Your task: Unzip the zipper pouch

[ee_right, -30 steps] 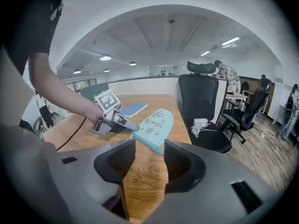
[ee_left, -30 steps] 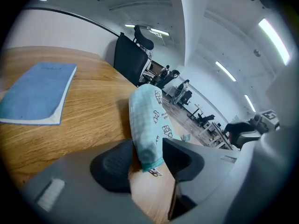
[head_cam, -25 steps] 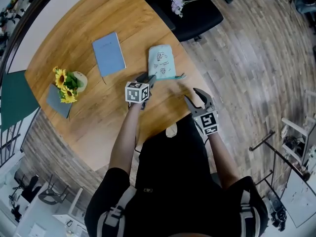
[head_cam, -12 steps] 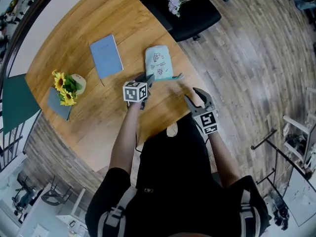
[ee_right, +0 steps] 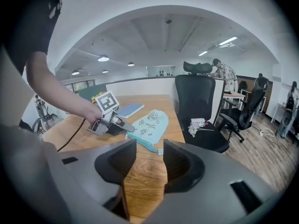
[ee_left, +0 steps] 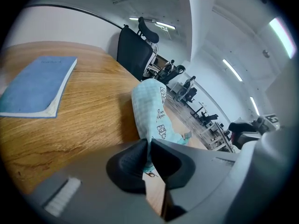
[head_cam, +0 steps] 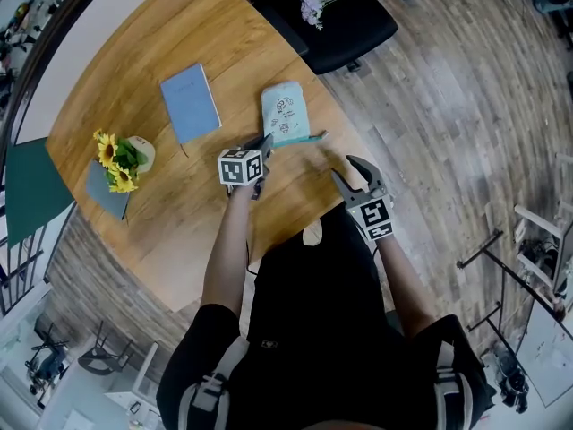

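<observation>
The pale turquoise zipper pouch [head_cam: 282,113] with small black drawings lies flat on the wooden table [head_cam: 179,213] near its right edge. Its zipper end tab [head_cam: 318,136] sticks out to the right. My left gripper [head_cam: 265,141] has just been closing, and its pads now pinch the pouch's near corner [ee_left: 145,158]. The pouch [ee_left: 154,111] runs away from the left gripper [ee_left: 148,150]. My right gripper [head_cam: 345,170] hovers open right of the pouch, nothing between its pads. From the right gripper [ee_right: 149,160] the pouch [ee_right: 149,125] lies ahead, apart.
A blue notebook [head_cam: 190,104] lies left of the pouch. A small pot of sunflowers [head_cam: 121,158] and a dark grey card [head_cam: 106,189] sit at the table's left. A black office chair [head_cam: 345,25] stands beyond the table's far edge.
The left gripper's jaws have closed onto the pouch's near corner. Both hands have stayed where they were.
</observation>
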`<act>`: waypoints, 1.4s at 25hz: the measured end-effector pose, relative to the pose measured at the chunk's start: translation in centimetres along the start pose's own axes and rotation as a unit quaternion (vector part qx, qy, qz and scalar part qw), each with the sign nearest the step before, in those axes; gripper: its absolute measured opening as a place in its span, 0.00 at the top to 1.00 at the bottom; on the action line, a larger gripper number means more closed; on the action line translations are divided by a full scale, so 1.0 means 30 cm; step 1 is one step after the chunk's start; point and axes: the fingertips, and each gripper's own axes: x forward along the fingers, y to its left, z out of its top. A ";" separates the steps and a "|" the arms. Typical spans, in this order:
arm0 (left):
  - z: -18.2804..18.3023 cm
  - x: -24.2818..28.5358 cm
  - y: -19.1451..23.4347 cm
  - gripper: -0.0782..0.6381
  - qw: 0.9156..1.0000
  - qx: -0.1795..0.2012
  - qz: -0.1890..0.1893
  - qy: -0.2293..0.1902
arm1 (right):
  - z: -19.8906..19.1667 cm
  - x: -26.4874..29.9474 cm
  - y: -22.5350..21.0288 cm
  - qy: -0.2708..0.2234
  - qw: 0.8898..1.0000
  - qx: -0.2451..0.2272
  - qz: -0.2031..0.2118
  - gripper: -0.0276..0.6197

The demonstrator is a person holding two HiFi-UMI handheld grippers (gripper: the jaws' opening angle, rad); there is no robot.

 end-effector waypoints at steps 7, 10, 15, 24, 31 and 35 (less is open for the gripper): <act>0.009 -0.033 -0.033 0.87 0.996 -0.067 -0.045 -0.029 | 0.016 -0.012 0.013 -0.007 1.000 -0.003 -0.005 0.68; 0.015 -0.052 -0.056 0.87 0.994 -0.082 -0.058 -0.041 | 0.026 -0.023 0.027 -0.011 1.000 -0.005 -0.006 0.68; 0.014 -0.080 -0.085 0.88 0.988 -0.115 -0.080 -0.061 | 0.041 -0.033 0.057 -0.016 1.000 -0.011 -0.005 0.69; 0.030 -0.142 -0.148 0.88 0.977 -0.153 -0.111 -0.095 | 0.050 -0.073 0.110 -0.020 1.000 -0.022 -0.007 0.69; 0.040 -0.197 -0.201 0.88 0.963 -0.197 -0.141 -0.118 | 0.060 -0.093 0.175 -0.028 0.999 -0.032 -0.004 0.70; 0.046 -0.241 -0.226 0.88 0.958 -0.203 -0.153 -0.133 | 0.066 -0.105 0.217 -0.031 0.999 -0.037 0.000 0.71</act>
